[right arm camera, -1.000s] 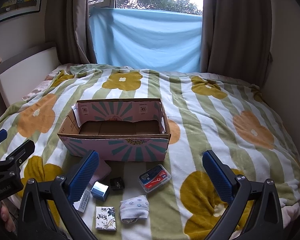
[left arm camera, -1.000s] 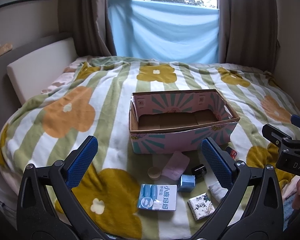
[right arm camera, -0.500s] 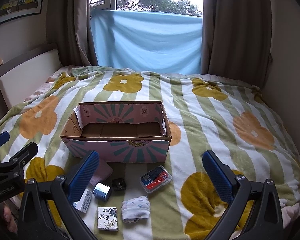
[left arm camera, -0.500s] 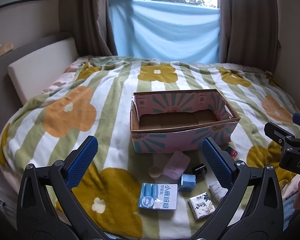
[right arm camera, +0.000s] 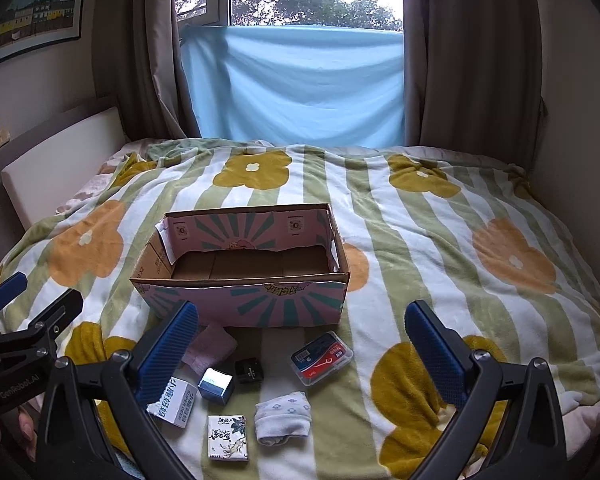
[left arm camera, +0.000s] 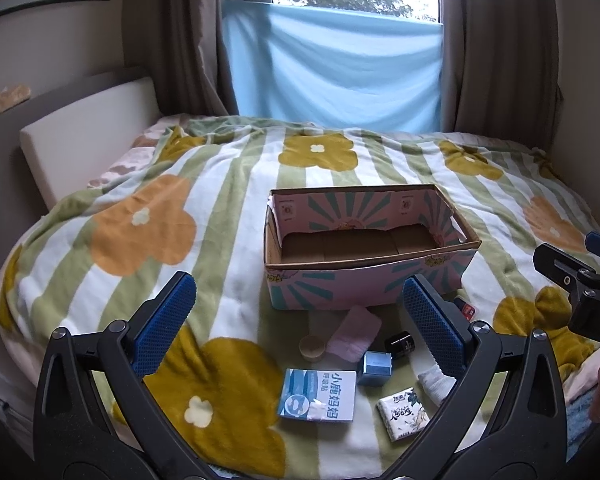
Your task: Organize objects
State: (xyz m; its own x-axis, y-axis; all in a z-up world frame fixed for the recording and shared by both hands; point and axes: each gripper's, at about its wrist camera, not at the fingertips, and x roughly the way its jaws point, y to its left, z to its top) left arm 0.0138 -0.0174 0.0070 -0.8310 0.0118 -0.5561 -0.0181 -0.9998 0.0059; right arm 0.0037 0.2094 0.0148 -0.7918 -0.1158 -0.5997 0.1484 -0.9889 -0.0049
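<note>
Nearest, both black two-finger grippers w/ blue ribbed pads hovered over the bed: left gripper (left arm camera: 300, 320) and right gripper (right arm camera: 302, 344) each had fingers spread wide apart, holding nothing.

Just below them, small items lay scattered on the striped fleece blanket w/ yellow and orange flowers (right arm camera: 440, 240): a blue-and-white carton w/ Chinese lettering (left arm camera: 318, 395), a floral-print tissue pack (right arm camera: 228, 437), a rolled white sock (right arm camera: 283, 418), a small shiny blue cube box (right arm camera: 216, 385), a small black jar (right arm camera: 249, 370), a clear plastic case w/ red-and-blue contents (right arm camera: 322, 357), a folded pink cloth (left arm camera: 354, 339) and a small beige round cup (left arm camera: 312, 348).

Directly behind them sat the open pink-and-teal cardboard box (right arm camera: 244, 272), its brown inside holding no items.

Farther back: a white padded headboard (left arm camera: 88, 136), brown curtains (right arm camera: 472, 52) and a pale blue sheet over the window (right arm camera: 296, 84).
</note>
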